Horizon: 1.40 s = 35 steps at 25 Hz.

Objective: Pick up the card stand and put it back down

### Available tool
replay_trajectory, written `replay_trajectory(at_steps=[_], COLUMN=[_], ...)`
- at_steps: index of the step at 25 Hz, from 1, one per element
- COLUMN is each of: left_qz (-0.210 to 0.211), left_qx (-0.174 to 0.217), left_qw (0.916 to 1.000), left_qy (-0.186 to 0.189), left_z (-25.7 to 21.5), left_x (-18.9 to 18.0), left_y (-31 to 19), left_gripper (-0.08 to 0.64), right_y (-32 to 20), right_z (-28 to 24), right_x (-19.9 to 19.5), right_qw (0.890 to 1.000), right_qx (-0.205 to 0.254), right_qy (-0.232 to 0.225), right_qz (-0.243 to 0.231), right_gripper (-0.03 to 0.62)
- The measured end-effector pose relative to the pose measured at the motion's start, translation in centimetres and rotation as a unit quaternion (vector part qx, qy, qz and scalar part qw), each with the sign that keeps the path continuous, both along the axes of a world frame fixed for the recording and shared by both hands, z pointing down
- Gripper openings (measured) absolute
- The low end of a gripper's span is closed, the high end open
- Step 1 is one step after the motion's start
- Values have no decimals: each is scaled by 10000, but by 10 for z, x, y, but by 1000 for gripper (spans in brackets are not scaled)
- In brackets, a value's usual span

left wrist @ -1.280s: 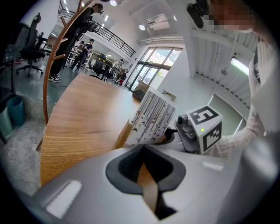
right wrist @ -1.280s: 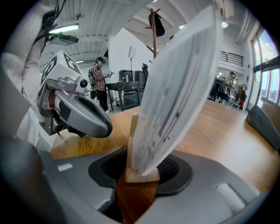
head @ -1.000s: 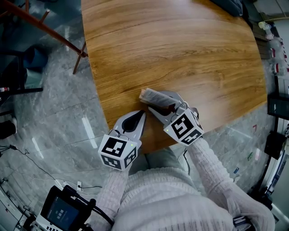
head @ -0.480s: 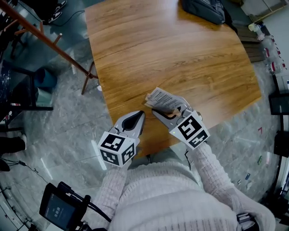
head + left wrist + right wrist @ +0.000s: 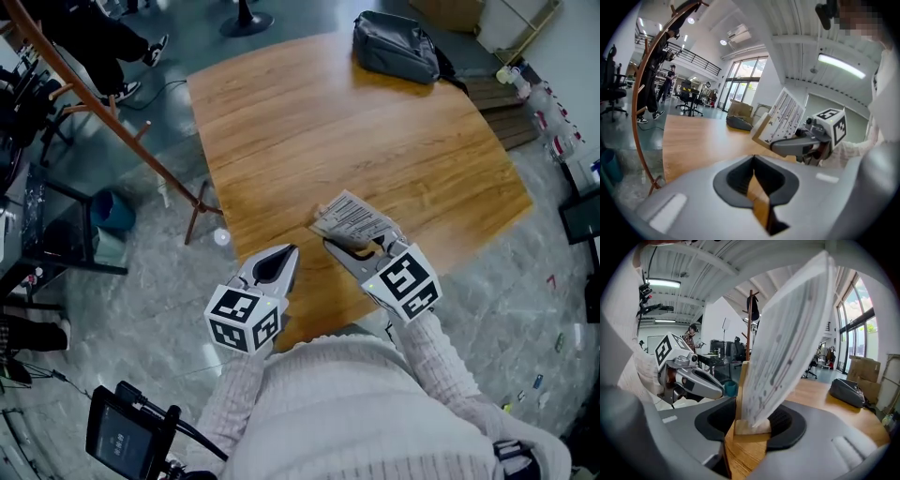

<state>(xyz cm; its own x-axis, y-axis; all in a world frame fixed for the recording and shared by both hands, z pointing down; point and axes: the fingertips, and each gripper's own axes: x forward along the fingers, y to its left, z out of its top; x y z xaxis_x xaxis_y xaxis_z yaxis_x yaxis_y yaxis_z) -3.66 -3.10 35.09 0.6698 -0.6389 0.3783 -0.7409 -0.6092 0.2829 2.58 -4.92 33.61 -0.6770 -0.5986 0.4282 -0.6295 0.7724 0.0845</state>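
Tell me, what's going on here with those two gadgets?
A person is working with a hand-held gripper in each hand. The right gripper is clamped on the wooden base of a card stand and holds it, tilted, in the air over the wooden table. The left gripper has its jaws together with nothing in them and hangs beside it near the table's edge. A grey bag lies at the far end of the table.

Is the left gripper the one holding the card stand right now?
No, the card stand is clamped in the right gripper, and the left gripper is shut with nothing between its jaws.
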Motion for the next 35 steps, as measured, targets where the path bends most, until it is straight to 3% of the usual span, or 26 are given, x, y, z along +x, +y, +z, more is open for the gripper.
replay_trajectory(at_steps=[14,35], left_qz=[-26,-23], left_qx=[280,41], left_qw=[9995,10000], left_qy=[-106,-69], left_z=[-13,-3], left_x=[4,2], left_y=[-11,-1], left_gripper=[8,8], right_y=[8,12], right_z=[-8,0], right_x=[1,4], right_qw=[9998,10000], right_qx=[140,-12], right_qy=[-120,10], right_qz=[9,-71], right_gripper=[187,187])
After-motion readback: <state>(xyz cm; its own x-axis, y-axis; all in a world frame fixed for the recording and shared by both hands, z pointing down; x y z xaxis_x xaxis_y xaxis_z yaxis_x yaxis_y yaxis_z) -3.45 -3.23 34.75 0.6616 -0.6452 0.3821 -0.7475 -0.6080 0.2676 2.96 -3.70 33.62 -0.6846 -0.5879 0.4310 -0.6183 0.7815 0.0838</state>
